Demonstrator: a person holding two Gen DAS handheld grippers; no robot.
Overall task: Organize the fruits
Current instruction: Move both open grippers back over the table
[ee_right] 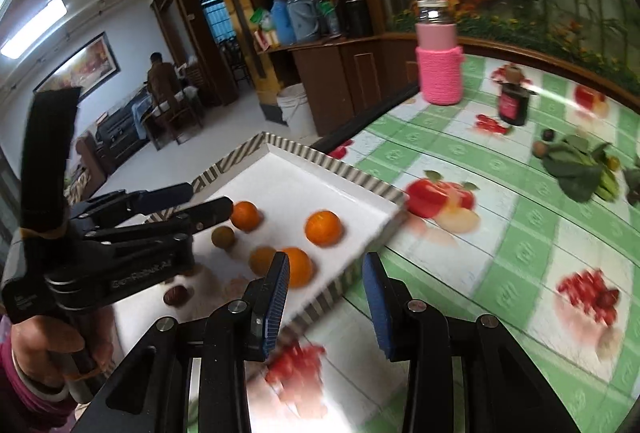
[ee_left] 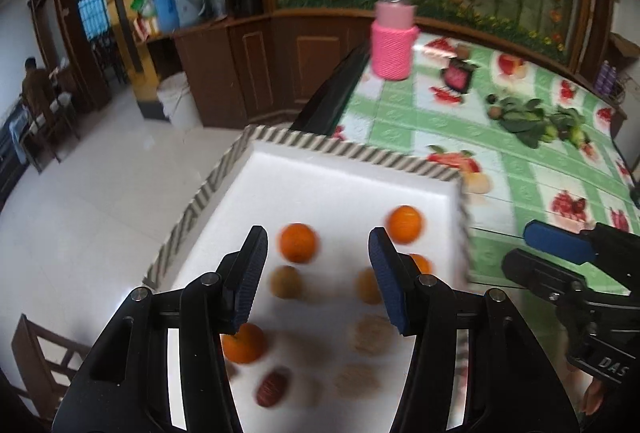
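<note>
A white rectangular tray with a grey-and-cream striped rim (ee_left: pixel 352 149) sits at the corner of a table covered by a green-checked cloth printed with red fruit (ee_left: pixel 500 153). The left gripper (ee_left: pixel 318 273), black with dark blue finger pads, hangs above the tray with its jaws apart and nothing between them. Several fruits lie on the tray floor beneath and ahead of it: one round orange (ee_left: pixel 298 243) just beyond the left finger, another orange (ee_left: pixel 405 224) ahead of the right finger, a third orange (ee_left: pixel 244 343) under the left finger, a small brownish round fruit (ee_left: pixel 285 282) between them, and a dark red oval fruit (ee_left: pixel 272 387) closest to the camera. Pale tan shapes also lie there, too blurred to identify.

The right gripper (ee_right: pixel 325 297) hangs over the tablecloth just to the right of the tray's near corner, its jaws also apart and empty. A hand (ee_right: pixel 44 353) holds the left tool's handle, to the right gripper's left.

Far ahead of both grippers stands a glass jar in a pink knitted sleeve (ee_right: pixel 438 61). Ahead and to the right, a small dark jar with a pink label (ee_right: pixel 513 107) and a heap of dark green leafy stems with small fruits (ee_right: pixel 580 169) lie on the cloth.
</note>
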